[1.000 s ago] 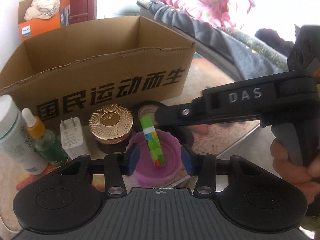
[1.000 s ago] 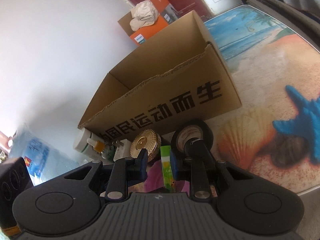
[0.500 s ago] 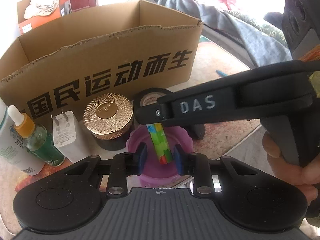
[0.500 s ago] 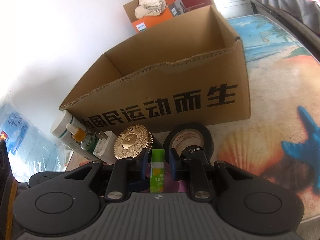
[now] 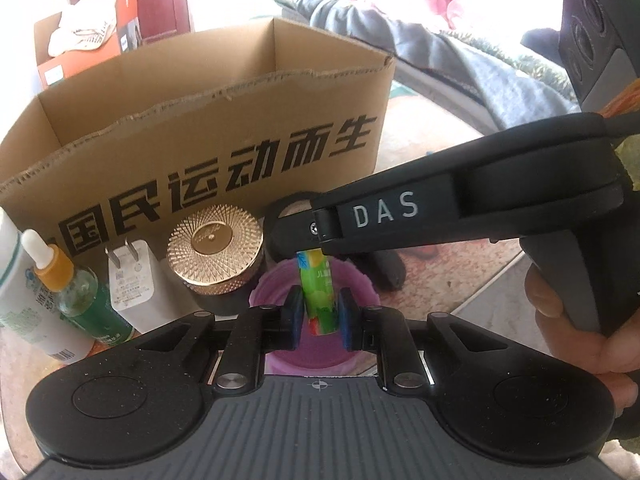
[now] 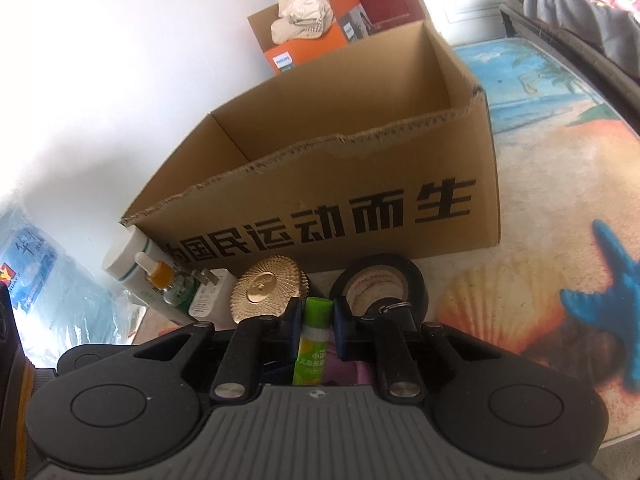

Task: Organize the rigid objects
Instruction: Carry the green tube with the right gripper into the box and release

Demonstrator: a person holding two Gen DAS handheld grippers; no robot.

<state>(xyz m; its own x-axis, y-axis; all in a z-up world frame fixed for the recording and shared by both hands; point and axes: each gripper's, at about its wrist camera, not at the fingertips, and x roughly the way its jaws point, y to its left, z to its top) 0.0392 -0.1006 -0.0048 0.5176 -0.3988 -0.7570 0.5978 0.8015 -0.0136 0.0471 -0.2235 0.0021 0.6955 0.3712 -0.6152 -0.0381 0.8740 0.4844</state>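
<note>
Seems to be the grasp step, with nothing yet put into the box (image 5: 200,140). Holding a glue stick (image 5: 318,292) with both tongs at once: pinched low on the body by the left tongs (image 5: 320,316), pinched up at the green cap by the right tongs (image 6: 317,320). Just closed further on both sides, with the stick between the pads. Standing with its base inside a purple cup (image 5: 360,280), in the row of things before the box, toward the near edge of the bench (image 6: 540,240). Long axis nearly upright, cap end up, base end down, leaning only a little. Next, probably: to let go with one pair, lift straight along that axis until clear of the cup rim, then carry over the torn front wall of the box. Calls for a steady pinch, since round and smooth, and for not dragging the light cup along.
</note>
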